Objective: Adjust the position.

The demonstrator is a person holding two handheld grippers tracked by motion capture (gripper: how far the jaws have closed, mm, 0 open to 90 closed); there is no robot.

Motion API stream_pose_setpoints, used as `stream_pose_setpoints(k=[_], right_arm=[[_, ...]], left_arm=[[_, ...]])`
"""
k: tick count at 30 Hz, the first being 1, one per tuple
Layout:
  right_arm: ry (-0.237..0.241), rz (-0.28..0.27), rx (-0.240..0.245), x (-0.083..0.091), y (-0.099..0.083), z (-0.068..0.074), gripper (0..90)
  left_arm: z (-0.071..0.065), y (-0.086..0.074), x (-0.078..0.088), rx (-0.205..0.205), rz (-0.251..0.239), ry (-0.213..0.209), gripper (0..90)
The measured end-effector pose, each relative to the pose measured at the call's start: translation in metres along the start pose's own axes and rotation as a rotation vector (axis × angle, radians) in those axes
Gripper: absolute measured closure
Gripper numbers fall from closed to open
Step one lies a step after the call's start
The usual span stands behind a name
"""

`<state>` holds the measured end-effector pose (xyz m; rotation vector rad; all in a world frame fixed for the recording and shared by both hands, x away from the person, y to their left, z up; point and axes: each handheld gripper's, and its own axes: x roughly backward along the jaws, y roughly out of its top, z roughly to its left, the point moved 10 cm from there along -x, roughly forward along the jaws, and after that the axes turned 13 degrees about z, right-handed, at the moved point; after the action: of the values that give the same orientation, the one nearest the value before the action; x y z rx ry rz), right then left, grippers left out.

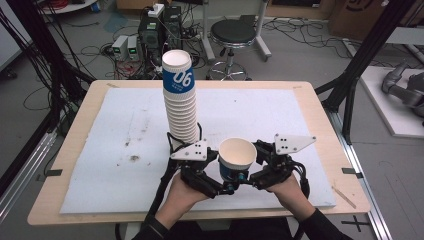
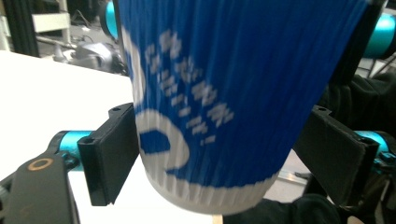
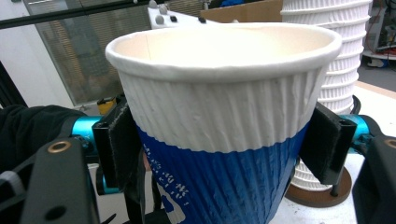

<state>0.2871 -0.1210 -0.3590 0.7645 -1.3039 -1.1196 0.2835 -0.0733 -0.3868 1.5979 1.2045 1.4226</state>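
Loose blue-and-white ribbed paper cup point(image 1: 237, 159): 1 | tall stack of nested white ribbed paper cups point(image 1: 180, 102): 1 | black two-jaw tools: 2 (left tool point(image 1: 216, 172), right tool point(image 1: 256, 167))

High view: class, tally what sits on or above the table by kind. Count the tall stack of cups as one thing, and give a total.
Stack of cups: 1
Single cup held between the grippers: 1
Grippers: 2, left gripper and right gripper
White mat: 1
Total: 5

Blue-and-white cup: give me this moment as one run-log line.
blue-and-white cup: upright, off the table | left tool: clamped low on it | right tool: clamped on it | cup stack: standing behind
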Motion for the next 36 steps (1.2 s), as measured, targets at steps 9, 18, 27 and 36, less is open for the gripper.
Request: stream_pose_setpoints(k=[9,18,27,36], right_arm=[[0.005,0.007,0.008,-0.005,-0.002,0.003,24.3],[0.016,0.012,0.013,-0.007,-0.003,0.005,22.4],[0.065,-0.004,-0.024,-0.003,0.004,0.008,18.1],[0.077,-0.015,-0.022,0.000,0.008,0.010,20.0]], left_arm=[[-0.001,0.002,0.001,0.008,-0.012,-0.012,15.9],[-0.004,0.002,0.001,-0.008,-0.012,-0.017,26.6],[-0.006,0.001,-0.001,-0.014,-0.002,-0.054,27.2],[-0.009,0.000,-0.002,-0.019,0.004,-0.081,27.4]])
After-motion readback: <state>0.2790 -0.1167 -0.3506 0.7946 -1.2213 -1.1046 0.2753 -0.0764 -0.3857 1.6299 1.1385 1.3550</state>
